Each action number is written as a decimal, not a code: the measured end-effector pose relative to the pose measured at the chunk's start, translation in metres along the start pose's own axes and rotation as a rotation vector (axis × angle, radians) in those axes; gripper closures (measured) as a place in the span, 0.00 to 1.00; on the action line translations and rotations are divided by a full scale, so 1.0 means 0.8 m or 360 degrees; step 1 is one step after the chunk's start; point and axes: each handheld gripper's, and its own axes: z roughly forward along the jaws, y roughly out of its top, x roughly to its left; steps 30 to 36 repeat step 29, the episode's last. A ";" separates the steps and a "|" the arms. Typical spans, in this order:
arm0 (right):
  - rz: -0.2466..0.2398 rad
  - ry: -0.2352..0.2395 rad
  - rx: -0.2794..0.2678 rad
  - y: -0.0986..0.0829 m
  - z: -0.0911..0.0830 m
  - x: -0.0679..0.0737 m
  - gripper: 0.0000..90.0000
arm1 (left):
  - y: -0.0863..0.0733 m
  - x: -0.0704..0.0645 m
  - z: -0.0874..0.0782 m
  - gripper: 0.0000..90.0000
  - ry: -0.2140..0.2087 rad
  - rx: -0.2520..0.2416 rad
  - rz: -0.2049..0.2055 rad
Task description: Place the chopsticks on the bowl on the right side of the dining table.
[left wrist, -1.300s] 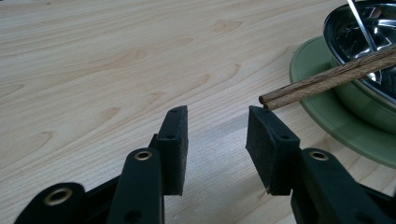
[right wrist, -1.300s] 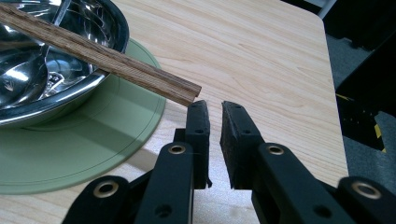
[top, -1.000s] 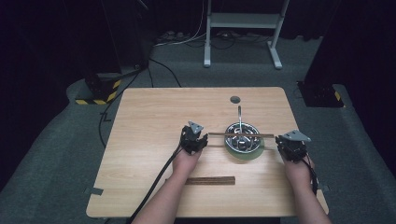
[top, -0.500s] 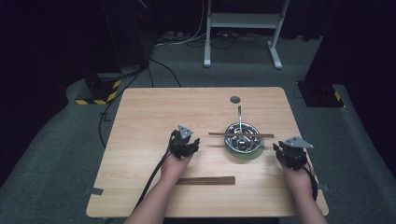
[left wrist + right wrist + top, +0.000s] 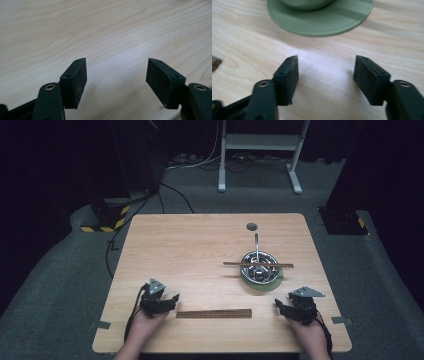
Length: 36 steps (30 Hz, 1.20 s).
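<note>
Ahead of right tool (image 5: 325, 80), green plate (image 5: 319, 18), jaws apart

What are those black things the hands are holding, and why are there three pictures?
A person holds a grabbing tool in each hand: the left claw and the right claw. One picture comes from a camera above the wooden table. The other two come from little cameras riding on each tool, looking along its two black jaws. Both claws are open and hold nothing. On the table sits a metal bowl on a green plate, with a thin stick laid across the bowl. A wooden ruler lies between the hands.
</note>
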 end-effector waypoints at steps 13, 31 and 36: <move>-0.0072 0.0016 0.0009 -0.008 -0.006 0.015 0.32 | -0.079 0.054 -0.064 0.21 0.0146 0.0017 -0.0054; -0.0084 0.0037 0.0011 -0.009 -0.007 0.017 0.32 | -0.076 0.056 -0.060 0.21 0.0178 0.0004 -0.0091; -0.0084 0.0037 0.0011 -0.009 -0.007 0.017 0.32 | -0.076 0.056 -0.060 0.21 0.0178 0.0004 -0.0091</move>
